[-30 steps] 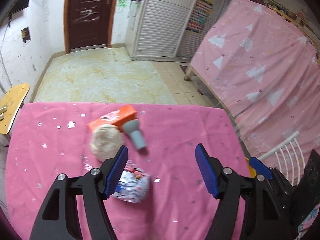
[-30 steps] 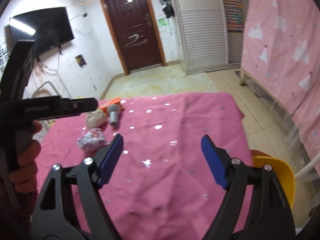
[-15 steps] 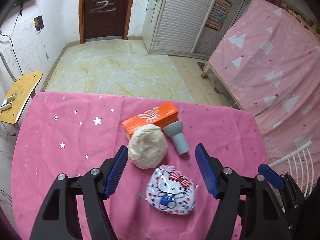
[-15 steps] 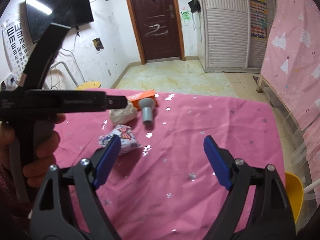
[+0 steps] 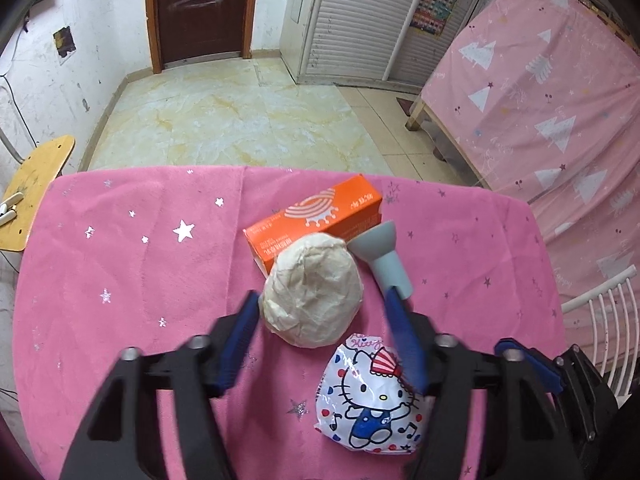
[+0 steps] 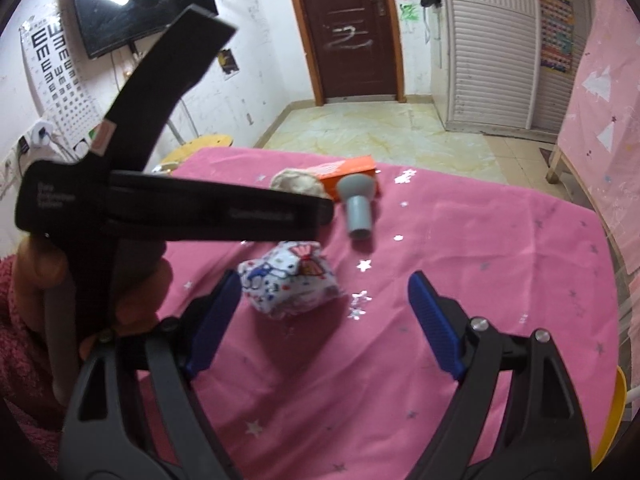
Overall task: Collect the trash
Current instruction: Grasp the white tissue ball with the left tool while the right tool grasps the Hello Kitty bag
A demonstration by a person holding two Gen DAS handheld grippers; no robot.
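Nothing collected yet; all 4 items on table (image 5: 120, 260). Your left gripper (image 5: 324, 340) is closing w/ paper wad (image 5: 312, 288) between pads, no contact yet. Right gripper (image 6: 324, 328) spread, empty, near cartoon wrapper (image 6: 288, 280). Orange box (image 5: 316, 216), grey cap (image 5: 384, 256) left.

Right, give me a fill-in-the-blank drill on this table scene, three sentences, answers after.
1. The box lying behind the crumpled paper ball is coloured ____.
2. The left gripper is closing around the ____.
3. The tablecloth is pink with silver ____.

Missing words: orange; paper ball; stars.
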